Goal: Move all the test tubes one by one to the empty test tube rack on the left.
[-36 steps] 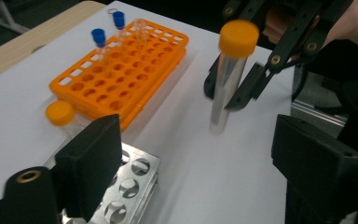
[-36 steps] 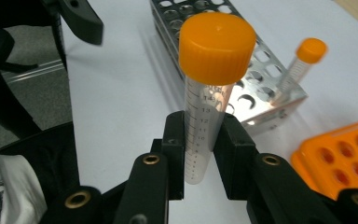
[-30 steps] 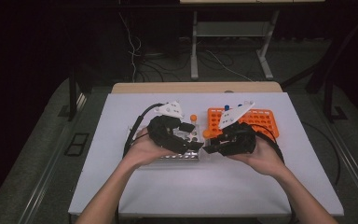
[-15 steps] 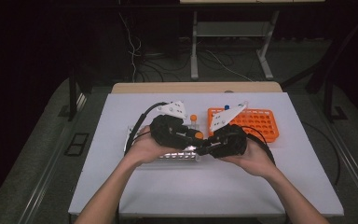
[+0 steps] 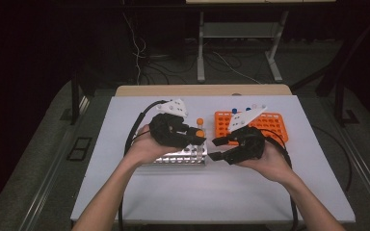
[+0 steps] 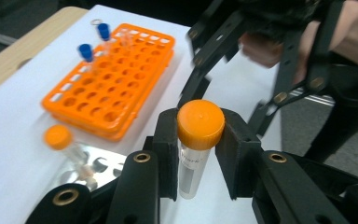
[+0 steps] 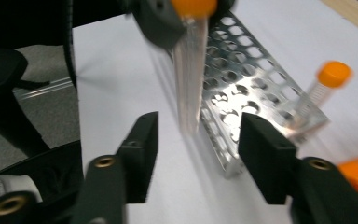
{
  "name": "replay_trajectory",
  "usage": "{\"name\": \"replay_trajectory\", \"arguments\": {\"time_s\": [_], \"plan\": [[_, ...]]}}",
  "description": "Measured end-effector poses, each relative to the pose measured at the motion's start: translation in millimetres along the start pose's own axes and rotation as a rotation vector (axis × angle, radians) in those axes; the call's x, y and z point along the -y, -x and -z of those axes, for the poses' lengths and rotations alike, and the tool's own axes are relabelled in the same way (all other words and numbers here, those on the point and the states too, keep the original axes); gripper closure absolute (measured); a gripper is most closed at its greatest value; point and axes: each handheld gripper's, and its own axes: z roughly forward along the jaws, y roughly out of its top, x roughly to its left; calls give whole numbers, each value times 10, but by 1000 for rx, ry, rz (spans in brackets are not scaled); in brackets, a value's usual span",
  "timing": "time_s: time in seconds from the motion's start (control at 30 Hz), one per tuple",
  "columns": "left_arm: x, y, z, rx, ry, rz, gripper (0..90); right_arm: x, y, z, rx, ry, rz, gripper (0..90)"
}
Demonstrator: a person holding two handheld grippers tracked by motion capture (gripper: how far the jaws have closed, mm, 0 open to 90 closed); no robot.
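My left tool [image 6: 200, 154] clamps the orange-capped tube [image 6: 196, 140] upright for handover; my right tool [image 7: 198, 154], jaws just opening, brackets its lower end untouched.

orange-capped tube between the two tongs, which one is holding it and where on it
The left tongs hold the tube, pads pressing just under its orange cap. The right tongs have just been opening; their pads stand clear of it.
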Motion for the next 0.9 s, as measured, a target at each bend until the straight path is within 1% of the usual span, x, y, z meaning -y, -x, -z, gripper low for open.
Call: {"name": "replay_trajectory", "arguments": {"time_s": [0.07,0.13,0.2,0.27,0.3,0.37,0.43,0.5,0.63,0.77,0.9], "plan": [[-6,-44,32,-15,4,5,691,46,19,65,26,4,-21,363],[-10,-86,56,-28,13,12,691,91,37,119,35,10,-35,295],[-13,-143,78,-45,18,19,691,149,54,185,51,12,-61,227],[-14,-189,91,-57,20,28,691,194,69,230,58,14,-75,137],[-17,-216,98,-63,21,30,691,217,78,258,61,16,-82,135],[-25,-269,109,-75,24,36,691,263,92,322,69,27,-102,97],[-39,-321,117,-83,27,43,691,295,97,371,84,33,-106,96],[-53,-376,121,-94,26,49,692,334,96,417,94,21,-109,5],[-59,-484,120,-105,25,58,692,404,98,485,102,12,-120,3],[-51,-605,89,-112,8,71,692,466,107,532,109,-13,-128,3],[-33,-719,32,-114,22,90,692,517,114,559,112,-26,-132,4]]}}
